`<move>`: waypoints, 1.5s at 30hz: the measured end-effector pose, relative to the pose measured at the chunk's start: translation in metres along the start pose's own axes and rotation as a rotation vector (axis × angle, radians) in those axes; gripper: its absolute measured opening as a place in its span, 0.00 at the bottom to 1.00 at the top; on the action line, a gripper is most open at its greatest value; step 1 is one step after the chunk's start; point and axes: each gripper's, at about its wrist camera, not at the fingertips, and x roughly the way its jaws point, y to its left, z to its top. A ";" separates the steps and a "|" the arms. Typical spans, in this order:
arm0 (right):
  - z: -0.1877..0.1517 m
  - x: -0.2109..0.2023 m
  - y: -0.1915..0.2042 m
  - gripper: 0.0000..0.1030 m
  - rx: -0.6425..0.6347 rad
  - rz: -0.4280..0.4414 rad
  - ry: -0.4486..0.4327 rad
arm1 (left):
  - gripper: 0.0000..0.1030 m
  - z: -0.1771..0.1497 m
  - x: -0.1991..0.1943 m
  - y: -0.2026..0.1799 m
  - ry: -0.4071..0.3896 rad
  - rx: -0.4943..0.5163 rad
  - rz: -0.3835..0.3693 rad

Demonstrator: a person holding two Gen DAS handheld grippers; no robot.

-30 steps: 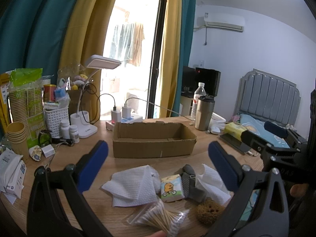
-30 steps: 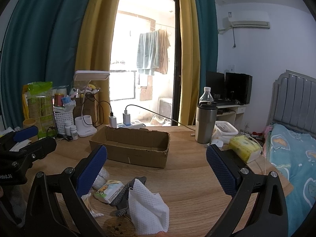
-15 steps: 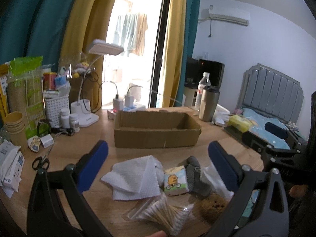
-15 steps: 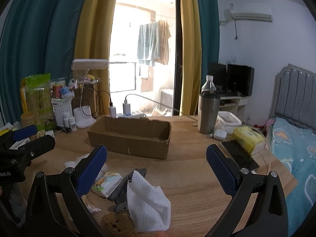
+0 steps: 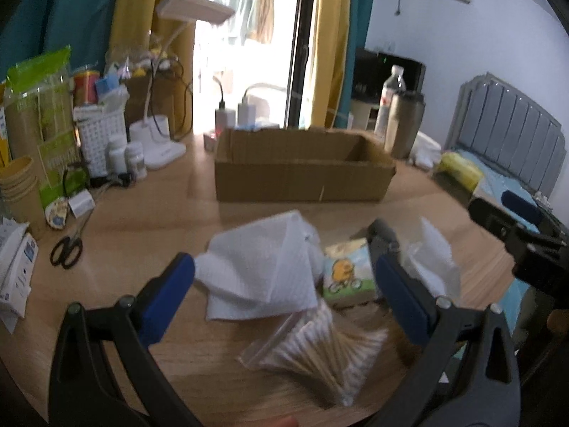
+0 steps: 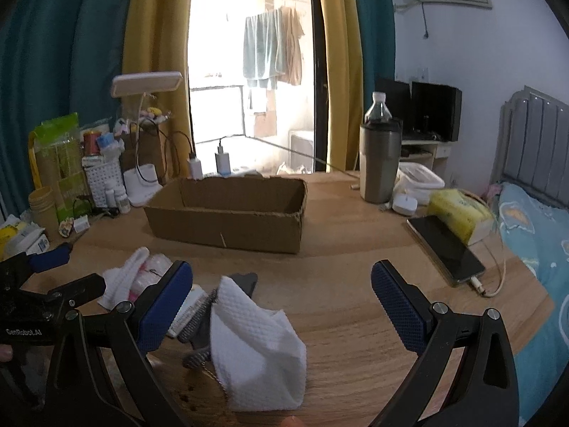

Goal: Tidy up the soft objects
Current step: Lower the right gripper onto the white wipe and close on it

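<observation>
Lying near the table's (image 5: pixel 142 220) front edge, a white paper towel (image 5: pixel 261 272) (beside a tissue pack (image 5: pixel 348 275) and cotton swabs (image 5: pixel 320 347)) sits before the cardboard box (image 5: pixel 302 169); left gripper (image 5: pixel 284 293) and right gripper (image 6: pixel 282 304) both gape wide, holding nothing.

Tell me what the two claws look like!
Both claws, left claw and right claw, have black plastic arms with silver screws and blue bumpy pads at the tips. White letters on one say GenRobot.AI.
</observation>
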 end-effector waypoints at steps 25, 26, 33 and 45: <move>-0.035 0.044 -0.012 0.99 -0.023 0.057 0.188 | 0.98 -0.036 0.051 -0.005 0.245 -0.013 -0.034; -0.035 0.046 -0.011 0.99 -0.022 0.061 0.193 | 0.98 -0.036 0.052 -0.004 0.249 -0.018 -0.041; -0.036 0.054 -0.011 0.94 -0.018 0.107 0.214 | 0.98 -0.032 0.054 0.002 0.247 -0.046 -0.049; -0.042 0.064 -0.014 0.53 -0.019 0.158 0.262 | 0.92 -0.002 0.060 0.027 0.187 -0.044 0.006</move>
